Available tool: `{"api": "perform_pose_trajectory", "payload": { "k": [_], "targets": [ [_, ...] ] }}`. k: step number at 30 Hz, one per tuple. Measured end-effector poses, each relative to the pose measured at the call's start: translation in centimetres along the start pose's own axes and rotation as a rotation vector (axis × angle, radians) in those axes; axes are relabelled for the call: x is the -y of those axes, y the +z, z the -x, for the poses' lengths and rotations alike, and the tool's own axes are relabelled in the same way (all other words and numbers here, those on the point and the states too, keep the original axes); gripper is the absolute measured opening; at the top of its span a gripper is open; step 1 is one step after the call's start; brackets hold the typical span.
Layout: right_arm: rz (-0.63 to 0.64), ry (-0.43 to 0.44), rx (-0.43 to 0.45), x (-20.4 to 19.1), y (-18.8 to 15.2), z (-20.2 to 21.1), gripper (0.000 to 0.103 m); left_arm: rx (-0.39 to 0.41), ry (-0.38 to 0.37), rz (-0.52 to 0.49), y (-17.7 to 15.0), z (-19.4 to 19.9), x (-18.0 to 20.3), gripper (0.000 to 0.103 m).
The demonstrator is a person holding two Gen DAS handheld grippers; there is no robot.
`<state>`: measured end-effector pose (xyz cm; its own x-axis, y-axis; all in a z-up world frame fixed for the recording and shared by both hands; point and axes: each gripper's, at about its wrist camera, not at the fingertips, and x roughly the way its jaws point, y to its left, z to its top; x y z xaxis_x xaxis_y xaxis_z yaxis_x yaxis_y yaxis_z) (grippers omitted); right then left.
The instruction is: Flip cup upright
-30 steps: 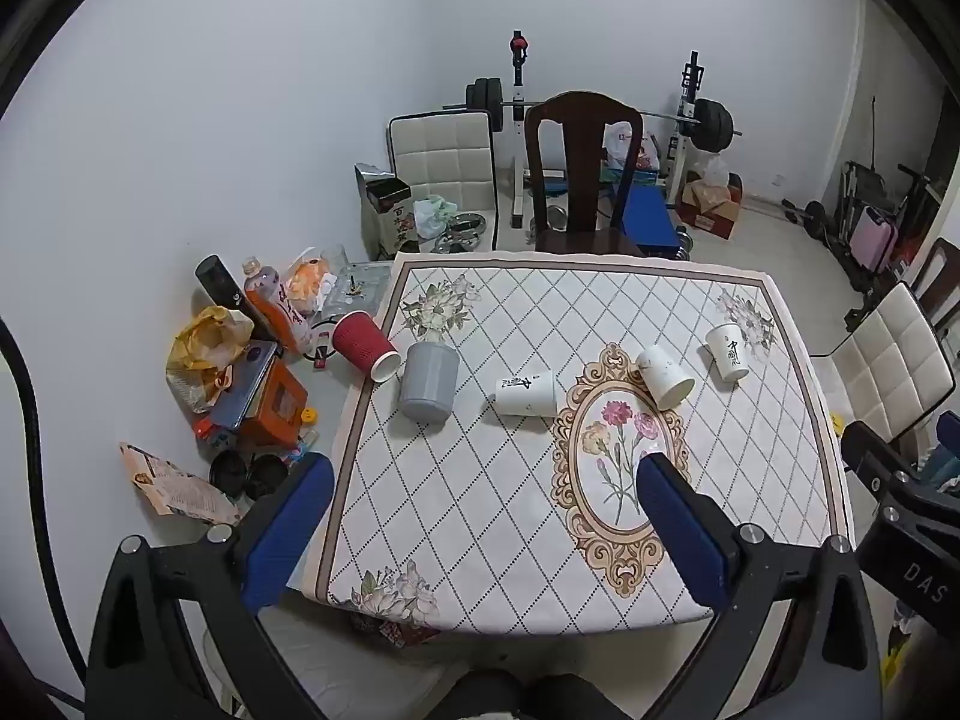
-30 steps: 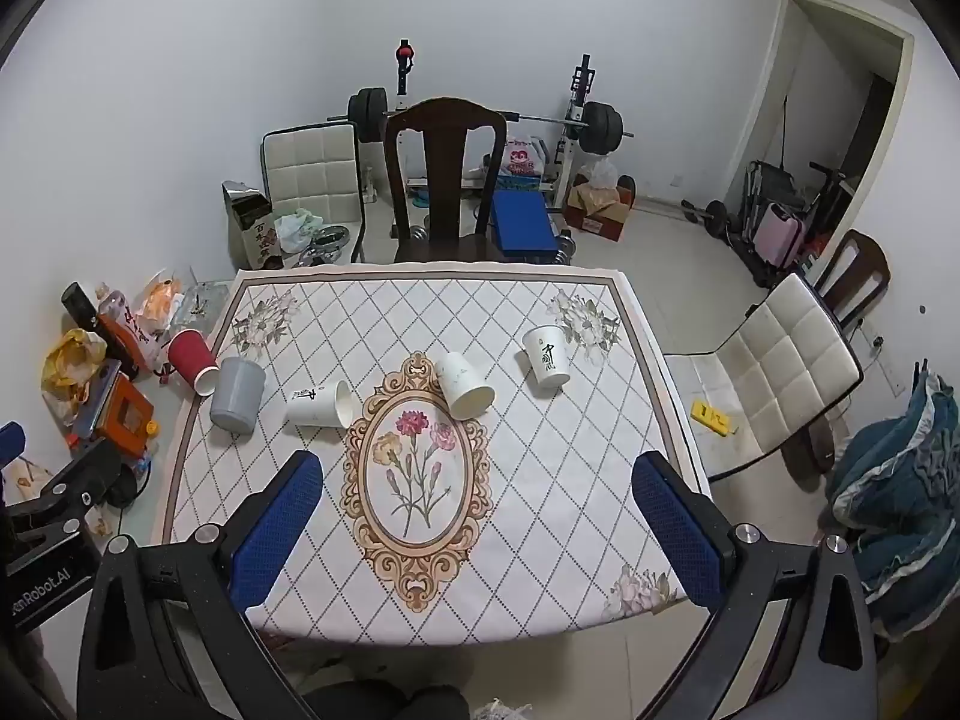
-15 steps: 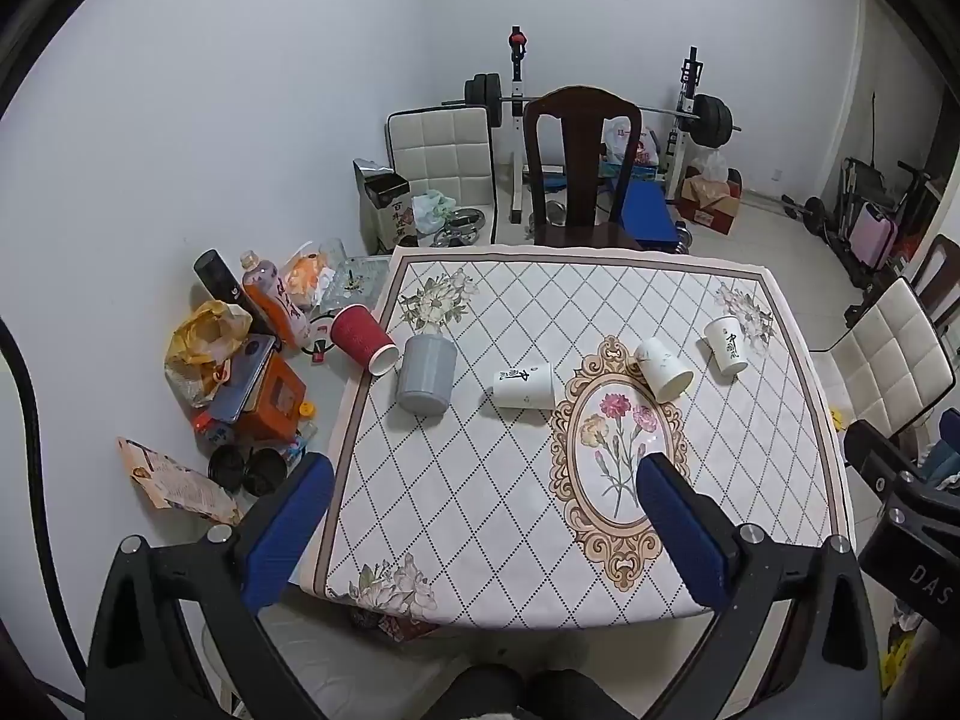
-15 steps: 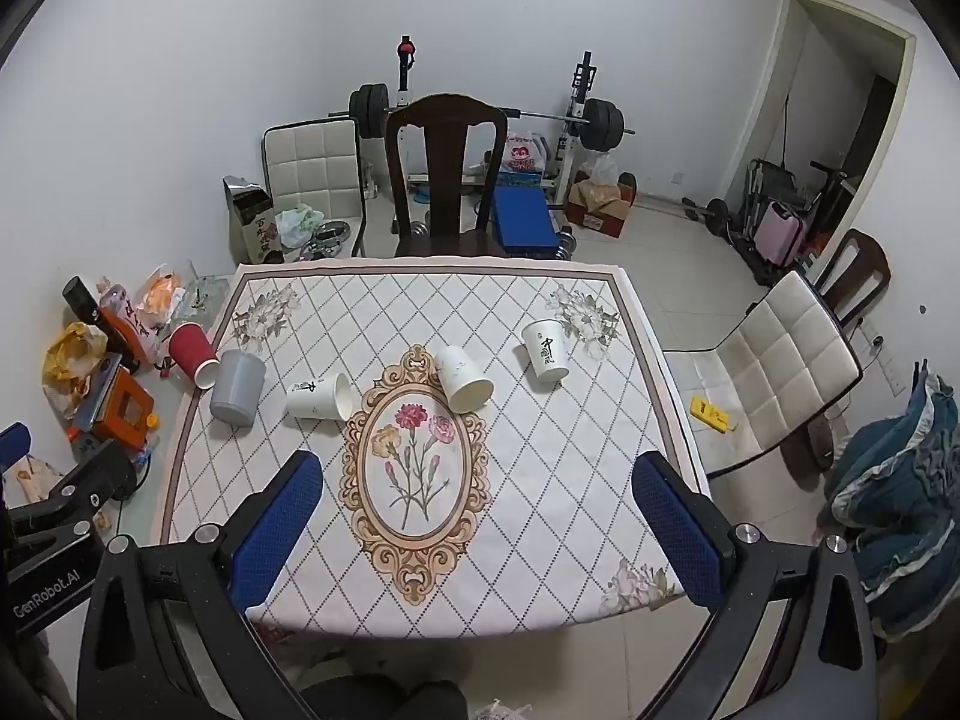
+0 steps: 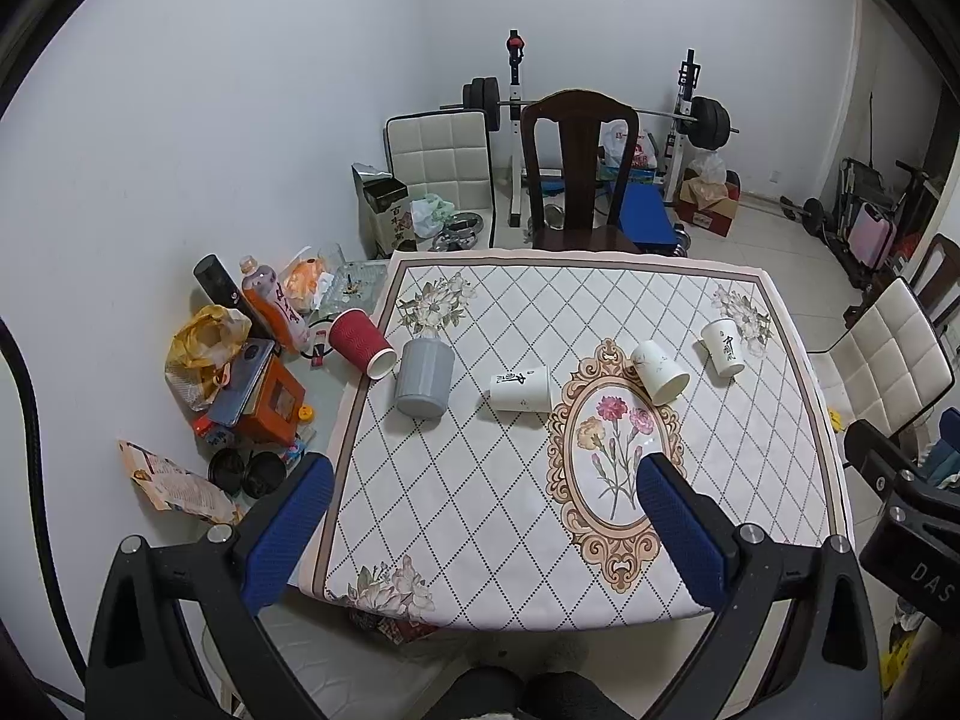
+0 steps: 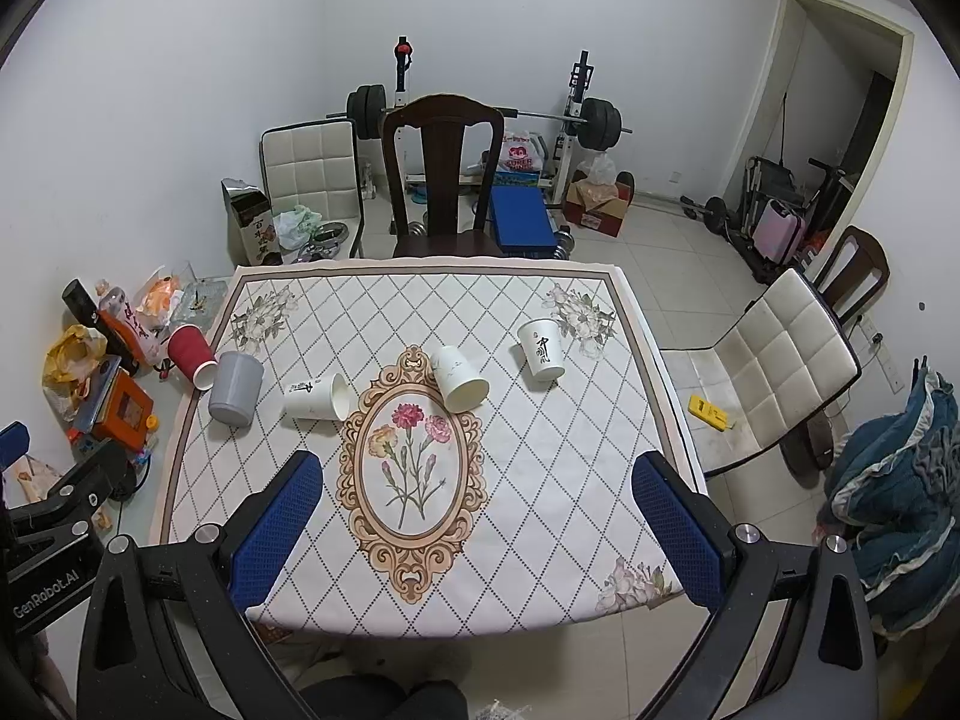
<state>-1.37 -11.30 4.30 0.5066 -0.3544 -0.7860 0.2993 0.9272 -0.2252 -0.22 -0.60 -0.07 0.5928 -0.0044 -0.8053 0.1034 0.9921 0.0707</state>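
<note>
Several cups lie on their sides on the patterned tablecloth [image 5: 480, 498] [image 6: 540, 480]: a red cup [image 5: 360, 343] [image 6: 191, 355] at the left edge, a grey cup [image 5: 423, 378] [image 6: 235, 387], and three white paper cups [image 5: 519, 390] [image 6: 316, 396], [image 5: 659, 372] [image 6: 458, 377], [image 5: 723, 347] [image 6: 540, 349]. My left gripper [image 5: 480, 531] is open and empty, high above the near table edge. My right gripper [image 6: 477, 534] is open and empty too, also well back from the cups.
A dark wooden chair [image 5: 579, 174] [image 6: 443, 180] stands at the far side. A white chair [image 6: 774, 366] stands to the right. Bottles, bags and boxes [image 5: 246, 360] clutter the floor on the left. A barbell rack [image 6: 480, 114] stands by the back wall.
Both grippers have drawn back and up a little, so the table looks slightly smaller and farther. The cups have not moved.
</note>
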Motion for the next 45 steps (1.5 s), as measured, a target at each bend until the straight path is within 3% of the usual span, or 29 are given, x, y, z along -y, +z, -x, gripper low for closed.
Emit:
{"api": "perform_pose_trajectory", "payload": {
  "k": [45],
  "targets": [
    [-0.004, 0.008, -0.006, 0.22, 0.18, 0.35, 0.103, 0.014, -0.011, 0.011, 0.07, 0.49, 0.35, 0.103]
  ]
}}
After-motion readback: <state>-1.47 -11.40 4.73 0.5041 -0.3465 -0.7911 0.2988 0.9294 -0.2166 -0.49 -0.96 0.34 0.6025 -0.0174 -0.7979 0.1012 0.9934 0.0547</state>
